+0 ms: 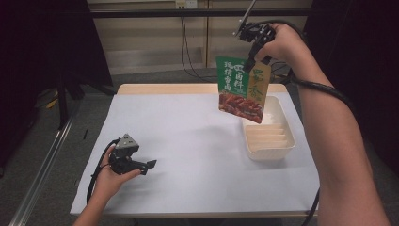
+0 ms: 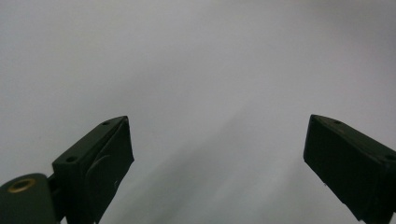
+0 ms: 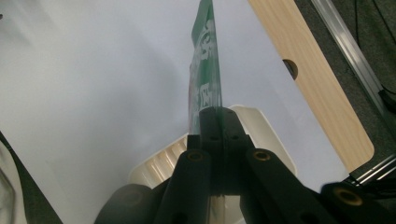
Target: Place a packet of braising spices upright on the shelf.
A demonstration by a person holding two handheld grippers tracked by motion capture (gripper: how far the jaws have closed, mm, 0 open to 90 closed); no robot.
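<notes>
A green, tan and red food pouch [image 1: 241,87] hangs in the air above the far end of a white ribbed tray [image 1: 283,141]. My right gripper [image 1: 250,59] is shut on the pouch's top edge and points down. In the right gripper view the pouch [image 3: 205,70] stands edge-on between the closed jaws, with the tray [image 3: 154,163] below it. My left gripper [image 1: 149,165] rests low over the white table sheet at the front left, held level. Its jaws stand wide apart in the left gripper view, nothing between them [image 2: 217,154].
A white sheet [image 1: 188,146] covers the wooden table [image 1: 188,88], whose bare far edge has a round hole [image 3: 290,68]. The tray sits near the table's right edge. Cables trail from both grippers. Dark curtains and floor surround the table.
</notes>
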